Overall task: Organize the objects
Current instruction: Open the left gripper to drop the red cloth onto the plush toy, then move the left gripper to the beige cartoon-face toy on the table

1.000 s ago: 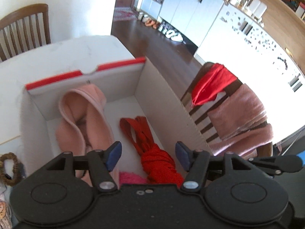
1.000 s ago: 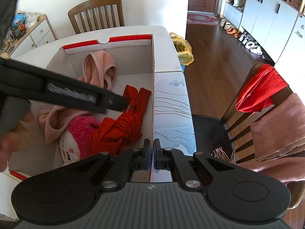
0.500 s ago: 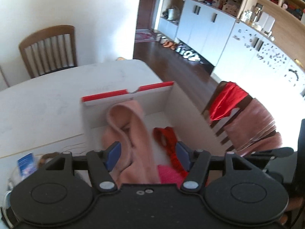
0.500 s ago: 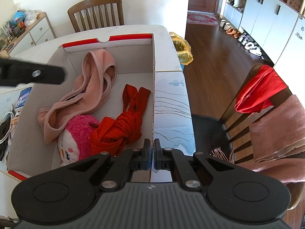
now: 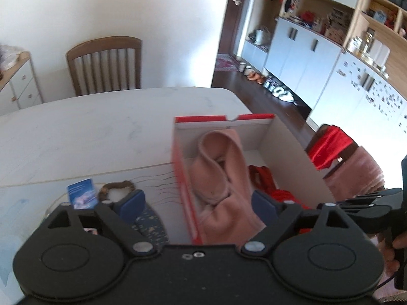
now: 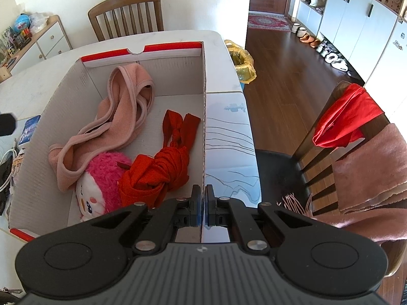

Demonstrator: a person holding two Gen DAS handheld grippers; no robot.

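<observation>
A white cardboard box (image 6: pixel 63 101) with a red rim stands on the white table. In it lie a pink cloth (image 6: pixel 122 111), a knotted red cloth (image 6: pixel 162 170) and a pink plush toy (image 6: pixel 101 180). My right gripper (image 6: pixel 203 208) is shut on the box's right wall, the thin cardboard pinched between its pads. My left gripper (image 5: pixel 198 204) hovers over the box's (image 5: pixel 287 152) left wall, its jaws opening wide and gripping nothing. Beyond them show the pink cloth (image 5: pixel 218 167) and the red cloth (image 5: pixel 264 180).
Left of the box on the table lie a blue booklet (image 5: pixel 81 193), a brown ring (image 5: pixel 115 186) and a dark speckled item (image 5: pixel 150 226). A chair on the right carries a red cloth (image 6: pixel 343 117) and a pink scarf (image 6: pixel 368 172). Another chair (image 6: pixel 127 12) stands at the table's far side.
My left gripper has drawn back out of the box, up and to the left, and its jaws have spread wider. The right gripper has stayed clamped on the wall.
</observation>
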